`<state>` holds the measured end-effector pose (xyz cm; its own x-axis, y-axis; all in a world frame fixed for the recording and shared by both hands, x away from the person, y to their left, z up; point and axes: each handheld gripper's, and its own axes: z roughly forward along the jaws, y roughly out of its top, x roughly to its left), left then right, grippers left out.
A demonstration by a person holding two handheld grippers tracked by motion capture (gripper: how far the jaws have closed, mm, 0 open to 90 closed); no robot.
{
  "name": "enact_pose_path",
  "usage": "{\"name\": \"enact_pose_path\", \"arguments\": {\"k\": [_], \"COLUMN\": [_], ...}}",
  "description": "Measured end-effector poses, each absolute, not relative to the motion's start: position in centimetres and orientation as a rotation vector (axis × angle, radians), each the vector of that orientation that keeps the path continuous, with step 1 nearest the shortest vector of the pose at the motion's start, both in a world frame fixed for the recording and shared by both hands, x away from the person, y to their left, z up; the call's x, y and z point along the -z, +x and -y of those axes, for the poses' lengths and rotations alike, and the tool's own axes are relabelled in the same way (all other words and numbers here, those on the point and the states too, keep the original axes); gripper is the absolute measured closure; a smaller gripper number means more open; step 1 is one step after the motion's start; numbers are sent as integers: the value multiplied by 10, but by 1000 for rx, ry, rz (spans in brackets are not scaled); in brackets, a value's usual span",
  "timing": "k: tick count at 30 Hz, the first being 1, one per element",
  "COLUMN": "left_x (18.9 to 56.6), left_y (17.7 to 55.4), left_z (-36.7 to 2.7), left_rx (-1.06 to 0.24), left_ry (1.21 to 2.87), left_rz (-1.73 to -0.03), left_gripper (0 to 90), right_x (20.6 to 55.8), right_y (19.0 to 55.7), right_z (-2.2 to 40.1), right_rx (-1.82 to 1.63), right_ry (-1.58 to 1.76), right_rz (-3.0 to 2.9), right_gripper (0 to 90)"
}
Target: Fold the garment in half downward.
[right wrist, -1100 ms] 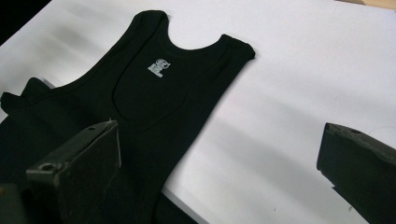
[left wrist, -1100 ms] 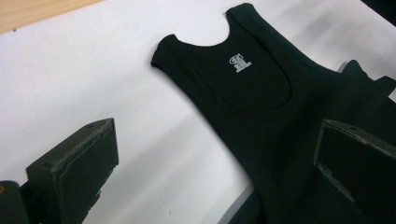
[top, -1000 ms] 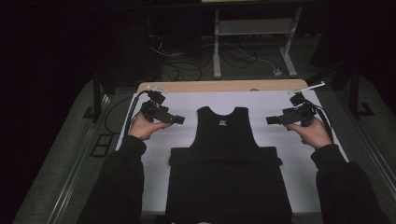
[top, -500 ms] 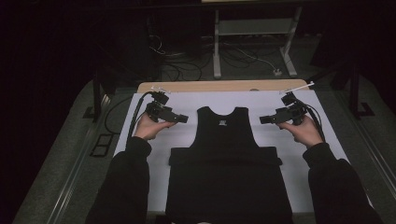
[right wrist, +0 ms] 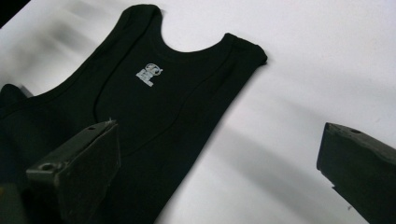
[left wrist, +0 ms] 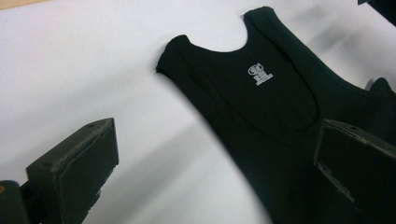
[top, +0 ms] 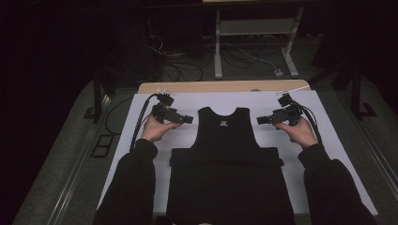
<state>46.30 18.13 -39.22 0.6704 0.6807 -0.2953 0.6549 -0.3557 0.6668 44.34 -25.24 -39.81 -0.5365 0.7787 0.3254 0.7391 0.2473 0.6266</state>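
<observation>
A black tank top (top: 226, 154), soft and limp, is being flanked on the white tabletop (top: 328, 154) by the left gripper (top: 187, 119) and right gripper (top: 261, 120), fingers spread; shoulder straps are judged best pinched.

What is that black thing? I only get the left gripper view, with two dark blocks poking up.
Observer: A black sleeveless top, flat on a white sheet. From above, a folded edge crosses its middle.
Operator: Is anything else near it?
Observer: Yes, the right claw points at the opposite shoulder strap, jaws wide apart, holding nothing.
Operator: And my blocks?
Observer: They belong to the left claw; from above it sits just beside the top's strap, apart from the cloth.
</observation>
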Motion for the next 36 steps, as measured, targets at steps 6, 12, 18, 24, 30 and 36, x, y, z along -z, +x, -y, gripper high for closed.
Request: {"name": "enact_pose_path", "arguments": {"k": [6,12,18,24,30,36], "left_x": [399,407,412,420,426,430], "left_y": [465,468,468,468,469,468], "left_z": [-177,-171,-165,-157,-151,-146], "left_rx": [-31,-13,-2,15,30,44], "left_ry": [2075,2082,2081,2091,2102,2097], "left_rz": [-1034,-1031,-1028,-1020,-1011,-1012], "left_gripper": [0,0,0,0,0,0], "right_x": [406,412,416,423,429,433], "right_y": [448,452,453,454,454,454], "right_z": [251,249,244,238,230,224], "right_rx": [-1174,-1175,-1161,-1142,-1116,-1114], "right_ry": [1496,1509,1508,1504,1497,1492], "right_rz": [-2440,-2436,-2451,-2467,-2497,-2511], "right_gripper": [0,0,0,0,0,0]}}
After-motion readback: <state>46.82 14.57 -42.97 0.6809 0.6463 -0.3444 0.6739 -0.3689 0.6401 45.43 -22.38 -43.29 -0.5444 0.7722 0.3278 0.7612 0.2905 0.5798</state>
